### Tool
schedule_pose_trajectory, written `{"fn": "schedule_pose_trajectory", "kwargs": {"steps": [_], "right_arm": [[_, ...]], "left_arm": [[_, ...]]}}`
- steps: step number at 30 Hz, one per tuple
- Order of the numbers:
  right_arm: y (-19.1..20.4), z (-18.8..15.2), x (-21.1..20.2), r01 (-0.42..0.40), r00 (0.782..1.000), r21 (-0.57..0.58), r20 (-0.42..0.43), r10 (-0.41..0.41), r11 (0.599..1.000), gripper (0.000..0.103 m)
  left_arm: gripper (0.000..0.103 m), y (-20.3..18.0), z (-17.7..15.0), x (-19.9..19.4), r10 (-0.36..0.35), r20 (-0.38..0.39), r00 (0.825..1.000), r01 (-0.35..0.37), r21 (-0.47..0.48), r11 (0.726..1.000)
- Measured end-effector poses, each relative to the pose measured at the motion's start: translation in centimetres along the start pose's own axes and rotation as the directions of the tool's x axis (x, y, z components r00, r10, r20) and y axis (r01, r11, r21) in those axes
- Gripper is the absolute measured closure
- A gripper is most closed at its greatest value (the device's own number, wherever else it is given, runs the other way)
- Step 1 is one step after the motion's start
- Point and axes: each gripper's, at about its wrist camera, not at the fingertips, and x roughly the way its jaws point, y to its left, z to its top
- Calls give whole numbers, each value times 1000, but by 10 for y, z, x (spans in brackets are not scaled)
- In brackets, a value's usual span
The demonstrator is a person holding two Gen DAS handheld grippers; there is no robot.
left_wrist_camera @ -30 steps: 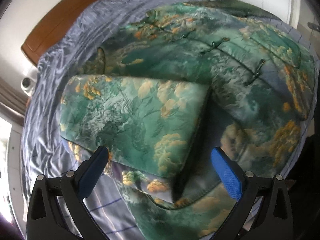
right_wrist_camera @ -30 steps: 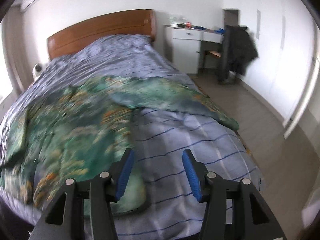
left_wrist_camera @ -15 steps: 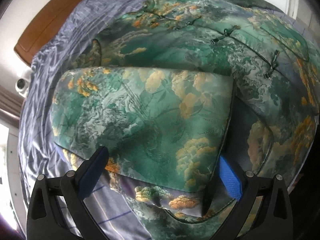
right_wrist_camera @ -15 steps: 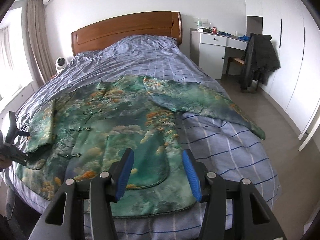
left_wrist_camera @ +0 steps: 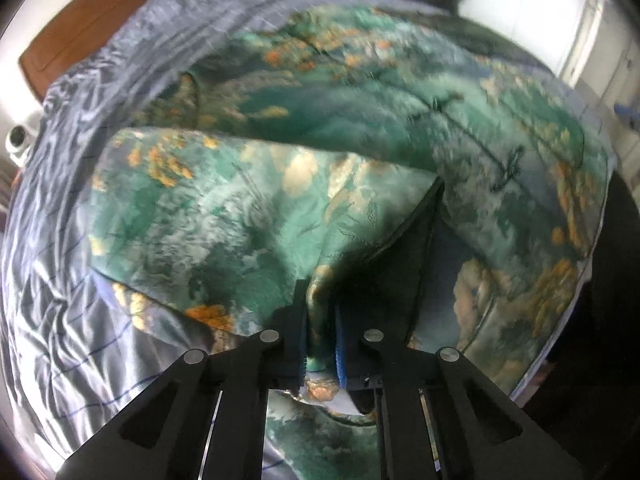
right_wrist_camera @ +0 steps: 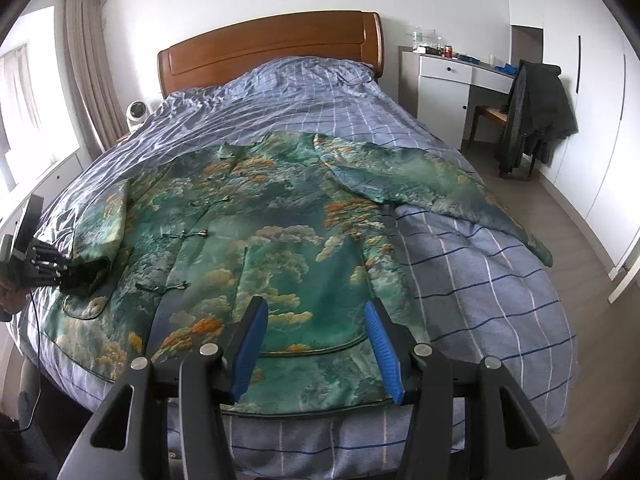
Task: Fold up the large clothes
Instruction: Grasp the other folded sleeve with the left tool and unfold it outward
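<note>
Jacket green, orange-cream cloud print; duvet blue-grey check; headboard brown.

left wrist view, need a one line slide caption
Left gripper shut on the cuff of the green brocade jacket's sleeve, spread on a checked duvet.

In the left wrist view the far half of the green jacket is smeared by motion blur, so its frog fastenings towards 2 o'clock cannot be read. The sleeve cuff vanishes between the blue pads of the left tool, which have just closed on it. In the right wrist view the jacket's hem at 6 o'clock is covered by the right tool. The hand at 9 o'clock is cut by the edge. Items on the table at 1 o'clock are too small to name.
</note>
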Motion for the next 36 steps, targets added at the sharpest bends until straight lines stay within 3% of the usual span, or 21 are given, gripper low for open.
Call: {"fn": "schedule_pose_trajectory", "kwargs": {"steps": [4, 9, 12, 14, 16, 19, 21, 23, 24, 26, 28, 30, 31, 36], "right_arm": [[5, -1, 0, -3, 1000, -13, 5, 3, 1000, 51], [7, -2, 2, -10, 1000, -7, 1, 10, 1000, 51], [9, -2, 3, -13, 1000, -9, 1, 13, 1000, 51], [11, -2, 3, -18, 1000, -10, 2, 18, 1000, 51], [14, -2, 2, -21, 1000, -12, 6, 21, 1000, 51], [16, -2, 0, -25, 1000, -15, 15, 25, 1000, 51], [18, -2, -1, -27, 999, -18, 20, 27, 999, 51], [18, -3, -2, -28, 999, -17, 22, 28, 999, 51], [19, -3, -2, -28, 999, -15, 24, 28, 1000, 51], [18, -4, -3, -26, 999, -10, 28, 26, 1000, 51], [17, -4, -2, -24, 999, -2, 29, 24, 1000, 51], [18, -3, -2, -23, 999, 3, 29, 23, 1000, 51], [17, -4, -2, -24, 999, 1, 30, 24, 1000, 51], [19, 0, 3, -26, 999, -7, 27, 26, 1000, 51]], "left_arm": [[94, 17, -2, -30, 34, 71, 997, -30, -62, 998], [94, 61, -6, -76, 99, 173, 980, -63, -204, 977], [94, 99, -13, -103, 174, 213, 961, -102, -310, 945], [94, 130, -23, -121, 243, 222, 944, -141, -395, 908], [94, 160, -35, -134, 318, 205, 926, -186, -483, 855], [88, 208, -61, -150, 446, 133, 885, -283, -606, 744], [83, 238, -86, -157, 532, 58, 845, -354, -686, 636], [64, 261, -115, -163, 591, -17, 806, -398, -755, 522], [55, 267, -128, -163, 601, -44, 798, -403, -780, 479], [54, 269, -151, -164, 595, -62, 802, -381, -820, 428], [50, 260, -163, -162, 580, -59, 813, -367, -825, 430], [40, 238, -165, -158, 578, -52, 814, -376, -807, 456], [33, 225, -162, -156, 576, -43, 816, -376, -797, 473], [16, 154, -136, -149, 541, 66, 838, -314, -753, 578]]}}
